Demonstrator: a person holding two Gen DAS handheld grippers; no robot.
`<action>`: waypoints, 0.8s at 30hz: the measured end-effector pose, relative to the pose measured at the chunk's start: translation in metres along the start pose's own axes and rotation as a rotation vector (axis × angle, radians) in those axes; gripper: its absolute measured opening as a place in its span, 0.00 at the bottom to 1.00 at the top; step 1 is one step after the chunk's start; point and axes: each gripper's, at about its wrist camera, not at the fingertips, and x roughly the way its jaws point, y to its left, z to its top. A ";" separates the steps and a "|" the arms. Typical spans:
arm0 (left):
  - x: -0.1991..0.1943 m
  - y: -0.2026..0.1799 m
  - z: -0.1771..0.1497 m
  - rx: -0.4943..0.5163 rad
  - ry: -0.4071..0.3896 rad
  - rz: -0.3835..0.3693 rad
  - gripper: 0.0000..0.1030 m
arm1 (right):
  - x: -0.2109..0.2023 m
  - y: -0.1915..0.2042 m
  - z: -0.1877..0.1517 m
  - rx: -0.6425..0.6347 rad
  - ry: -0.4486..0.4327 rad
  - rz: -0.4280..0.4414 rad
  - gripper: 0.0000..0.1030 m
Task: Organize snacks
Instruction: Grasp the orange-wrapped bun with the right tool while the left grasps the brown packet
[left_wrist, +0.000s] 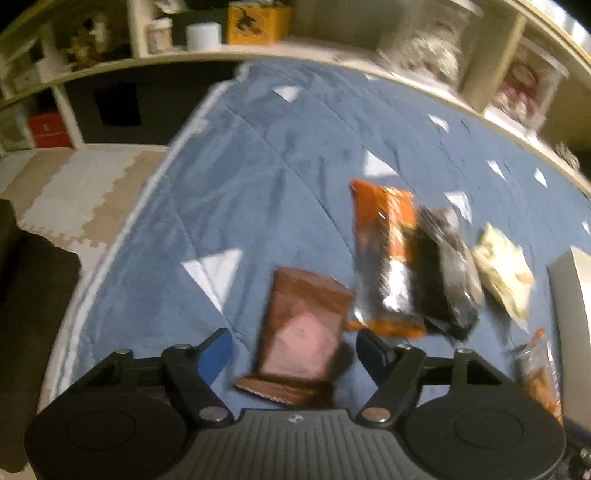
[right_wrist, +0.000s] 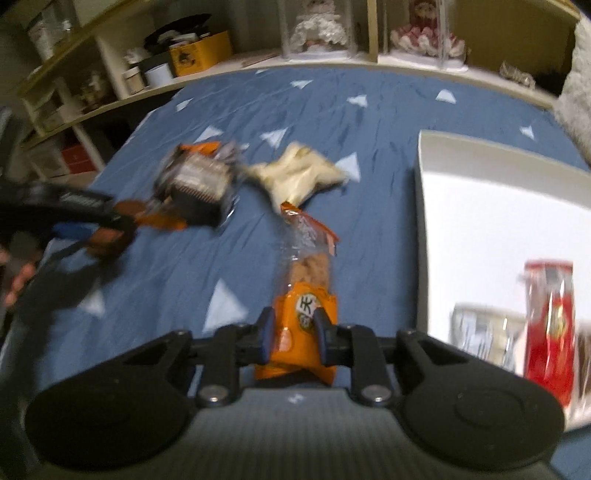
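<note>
A brown snack packet (left_wrist: 303, 328) lies on the blue quilt (left_wrist: 258, 166) between the wide-apart fingers of my left gripper (left_wrist: 295, 347), which is open; neither finger visibly presses it. My right gripper (right_wrist: 293, 325) is shut on an orange packet with a clear top (right_wrist: 306, 295), held just left of the white box (right_wrist: 480, 206). In the box stand a red packet (right_wrist: 550, 325) and a silvery packet (right_wrist: 480, 332). Beyond the brown packet lie an orange-and-black packet (left_wrist: 384, 251), a black packet (left_wrist: 447, 280) and a cream packet (left_wrist: 502, 273). Both views are motion-blurred.
Cream shelves (right_wrist: 258, 59) with jars, an orange box and doll cases run along the far side of the bed. Foam floor mats (left_wrist: 74, 192) show past the quilt's left edge. A hand (right_wrist: 18, 284) holds the left gripper (right_wrist: 74, 214) in the right wrist view.
</note>
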 end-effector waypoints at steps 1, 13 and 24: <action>0.000 -0.002 -0.001 0.012 0.011 -0.004 0.69 | -0.003 0.002 -0.005 -0.001 0.007 0.011 0.26; -0.004 -0.009 -0.004 0.049 0.022 0.007 0.68 | -0.014 0.016 -0.008 -0.013 0.041 0.074 0.66; 0.003 -0.014 0.002 0.082 -0.017 0.058 0.68 | 0.019 0.027 -0.001 -0.033 0.130 0.080 0.67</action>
